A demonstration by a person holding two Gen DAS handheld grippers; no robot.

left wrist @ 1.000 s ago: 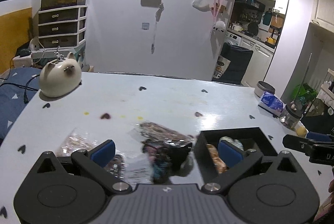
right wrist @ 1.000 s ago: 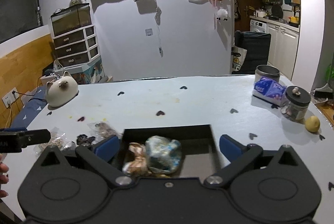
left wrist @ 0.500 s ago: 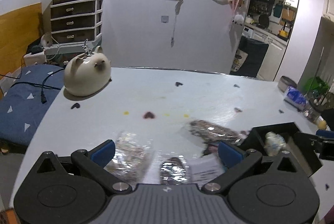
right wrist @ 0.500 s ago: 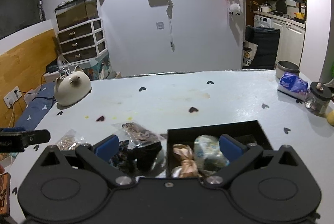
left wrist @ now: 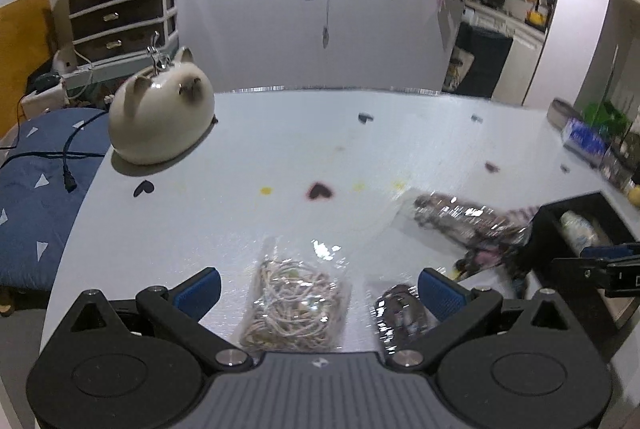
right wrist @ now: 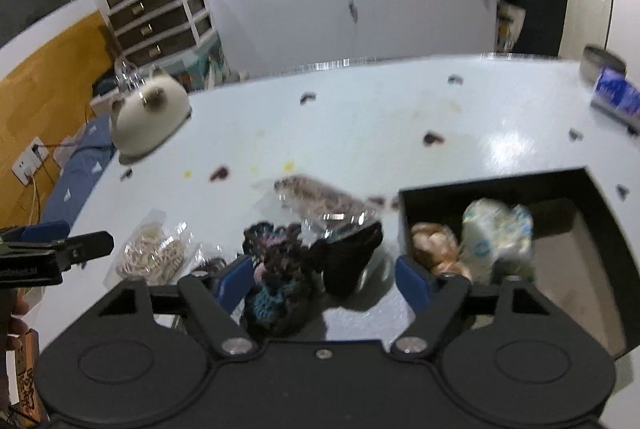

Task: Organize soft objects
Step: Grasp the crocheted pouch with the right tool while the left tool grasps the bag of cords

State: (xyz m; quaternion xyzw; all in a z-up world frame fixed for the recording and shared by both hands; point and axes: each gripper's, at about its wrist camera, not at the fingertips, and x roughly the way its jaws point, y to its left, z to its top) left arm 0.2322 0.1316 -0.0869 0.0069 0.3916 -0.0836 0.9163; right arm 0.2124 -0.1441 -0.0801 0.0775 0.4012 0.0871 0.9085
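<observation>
- Currently, the left tongs (left wrist: 318, 287) are seen spread wide above the near part of the pale tabletop (left wrist: 280, 149), with nothing pinched between the blue pads.
- A clear bag of pale cord (left wrist: 296, 303) is found lying flat between those pads, its long axis running away from the camera towards the far edge; no pad is touching it.
- A second, smaller clear bag with dark contents (left wrist: 400, 313) is seen just beside the right-hand pad of the left tongs, also lying lengthwise away from the camera.
- A longer bag of mottled dark pieces (left wrist: 460, 217) is laid slantwise farther off, its long axis running from upper left to lower right, its lower end near the black box (left wrist: 560, 229).
- The right tongs (right wrist: 324, 277) are closing, their pads still apart and not pressing on anything.
- A dark crocheted piece (right wrist: 276, 281) with blue and pink yarn is seen between those pads, close to the left one, bunched with no clear long axis.
- A black soft item (right wrist: 348, 257) lies touching it on the right, also between the pads.
- A tan fabric bundle (right wrist: 434, 243) and a pale printed pouch (right wrist: 496, 233) are seen inside the black box, the pouch standing roughly upright, just beyond the right pad.
- A cream cat-shaped ornament (left wrist: 160, 121) is set well apart at the far left of the tabletop.
</observation>
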